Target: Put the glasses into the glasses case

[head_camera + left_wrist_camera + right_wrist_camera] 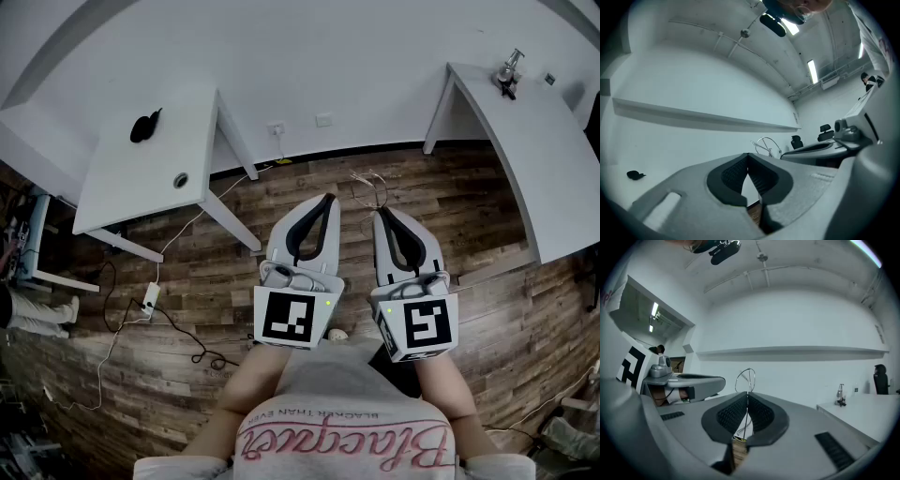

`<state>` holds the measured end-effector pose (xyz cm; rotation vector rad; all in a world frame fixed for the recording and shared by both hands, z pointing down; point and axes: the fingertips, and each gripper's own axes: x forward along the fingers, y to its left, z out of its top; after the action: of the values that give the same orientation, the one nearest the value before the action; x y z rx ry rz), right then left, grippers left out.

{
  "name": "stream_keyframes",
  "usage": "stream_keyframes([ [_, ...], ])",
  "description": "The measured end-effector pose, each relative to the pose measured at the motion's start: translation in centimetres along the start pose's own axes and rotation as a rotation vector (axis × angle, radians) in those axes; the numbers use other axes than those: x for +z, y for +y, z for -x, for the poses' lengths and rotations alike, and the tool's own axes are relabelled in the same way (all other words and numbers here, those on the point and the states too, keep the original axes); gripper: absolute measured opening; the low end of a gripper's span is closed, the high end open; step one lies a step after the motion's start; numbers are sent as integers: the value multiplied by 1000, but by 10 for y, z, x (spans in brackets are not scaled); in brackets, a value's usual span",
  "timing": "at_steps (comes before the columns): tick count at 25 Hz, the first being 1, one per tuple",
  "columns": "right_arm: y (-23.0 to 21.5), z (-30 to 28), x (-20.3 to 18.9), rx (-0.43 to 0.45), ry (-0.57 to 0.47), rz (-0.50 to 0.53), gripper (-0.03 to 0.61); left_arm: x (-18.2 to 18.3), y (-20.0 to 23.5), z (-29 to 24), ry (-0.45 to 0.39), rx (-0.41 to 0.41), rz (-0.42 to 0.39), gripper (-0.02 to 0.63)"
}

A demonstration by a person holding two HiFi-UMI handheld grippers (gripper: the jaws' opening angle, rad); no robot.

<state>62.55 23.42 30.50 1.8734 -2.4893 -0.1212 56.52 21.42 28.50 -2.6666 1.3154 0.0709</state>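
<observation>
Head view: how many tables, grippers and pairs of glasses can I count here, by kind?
Tables: 2 (left table, right table)
Grippers: 2 (left gripper, right gripper)
Glasses: 1
Total: 5

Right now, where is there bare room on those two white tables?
Left table: bare everywhere but the black object at its far side and the round fitting near its front. Right table: bare nearer than the small stand at its far end. Cables crowd the floor at left.

White table (150,159), brown plank floor (309,192), black-and-white marker (292,317) on left gripper (327,199).
</observation>
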Motion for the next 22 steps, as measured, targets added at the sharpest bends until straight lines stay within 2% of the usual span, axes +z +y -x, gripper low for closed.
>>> stream_keyframes([
  [5, 8, 4, 5, 1, -12, 2, 17, 3, -3, 9, -2, -14, -5, 7],
  [11, 24, 4, 9, 29, -25, -64, 17, 7, 8, 24, 2, -5, -8, 6],
  [16, 46, -2, 12, 41, -19, -52, 17, 6, 32, 44, 7, 27, -2, 6],
  [22, 87, -27, 16, 102, -9, -42, 17, 4, 76, 66, 20, 88, -6, 7],
])
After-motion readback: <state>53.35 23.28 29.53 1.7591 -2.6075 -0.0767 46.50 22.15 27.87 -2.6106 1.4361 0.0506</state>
